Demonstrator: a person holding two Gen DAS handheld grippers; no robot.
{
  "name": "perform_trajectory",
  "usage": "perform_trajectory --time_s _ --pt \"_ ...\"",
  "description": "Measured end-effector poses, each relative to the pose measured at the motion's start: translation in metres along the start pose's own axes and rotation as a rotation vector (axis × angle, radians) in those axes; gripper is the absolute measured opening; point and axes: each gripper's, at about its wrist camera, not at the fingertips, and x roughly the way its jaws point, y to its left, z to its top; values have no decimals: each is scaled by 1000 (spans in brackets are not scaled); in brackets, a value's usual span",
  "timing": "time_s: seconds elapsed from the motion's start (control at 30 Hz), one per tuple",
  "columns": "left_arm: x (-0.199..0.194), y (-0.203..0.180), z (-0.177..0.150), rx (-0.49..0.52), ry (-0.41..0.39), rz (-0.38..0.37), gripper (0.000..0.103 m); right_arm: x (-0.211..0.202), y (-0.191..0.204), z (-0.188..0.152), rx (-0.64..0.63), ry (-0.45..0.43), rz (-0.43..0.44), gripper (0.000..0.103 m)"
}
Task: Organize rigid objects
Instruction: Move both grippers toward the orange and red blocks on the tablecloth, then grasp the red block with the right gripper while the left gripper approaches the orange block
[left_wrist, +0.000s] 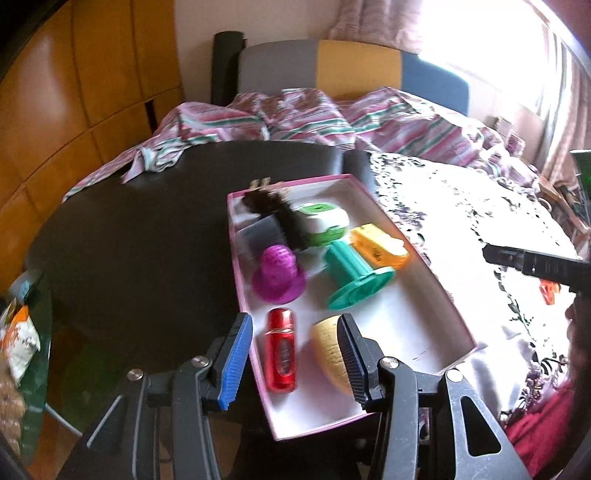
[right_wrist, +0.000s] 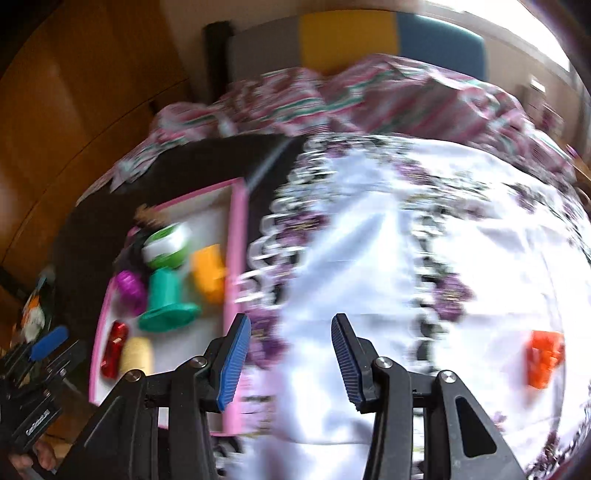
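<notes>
A shallow pink-rimmed white cardboard box (left_wrist: 413, 325) is seen on the dark table, already filled with a red bottle (left_wrist: 281, 350), a teal spool (left_wrist: 354, 277), a magenta knob and other rigid items. One small orange plastic block (right_wrist: 546, 359) is left outside it, on the white floral cloth (right_wrist: 369, 258). The right gripper (right_wrist: 291, 354) is parted and empty; the block lies well off to its right, apart from the fingers, its long axis apparently upright in the view, though blurred. The left gripper (left_wrist: 295, 354) is likewise parted, nothing clamped, above the box's near end. The right hand is judged nearer.
</notes>
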Motion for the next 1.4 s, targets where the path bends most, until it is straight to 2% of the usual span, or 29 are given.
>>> perform_trajectory --time_s 0.2,0.47,0.53,0.67,0.73,0.87,0.97,1.07,1.13,1.23,1.3,1.33,1.4 --pt "1 -24 13 53 -16 -53 49 -27 -83 8 153 -41 -101 46" --pt "1 -61 25 121 -29 -125 49 -71 -211 4 450 -126 -239 46" --pt "1 -72 27 142 -32 -144 49 -70 -239 0 512 -109 -270 46" --pt "4 -90 30 167 -20 -176 49 -59 -266 -11 584 -43 -257 45" --pt "5 -97 30 180 -17 -185 49 -53 -274 -12 616 -26 -249 42" --pt "8 -113 30 204 -3 -204 49 -45 -271 -11 604 10 -295 38" --pt "9 -119 29 214 0 -210 54 -41 -264 -8 576 12 -230 37" --pt "11 -123 28 217 6 -213 53 -29 -256 -5 534 65 -237 37" --pt "12 -124 28 218 10 -215 53 -20 -250 -5 527 96 -179 38" --pt "12 -126 28 223 9 -215 54 -22 -237 -5 516 77 -23 38" --pt "14 -127 28 222 16 -220 54 -24 -234 -6 532 66 48 38" --pt "14 -127 28 223 18 -221 54 -26 -235 -6 543 59 60 38" --pt "15 -130 28 228 20 -224 54 -30 -237 -4 536 51 -1 38"
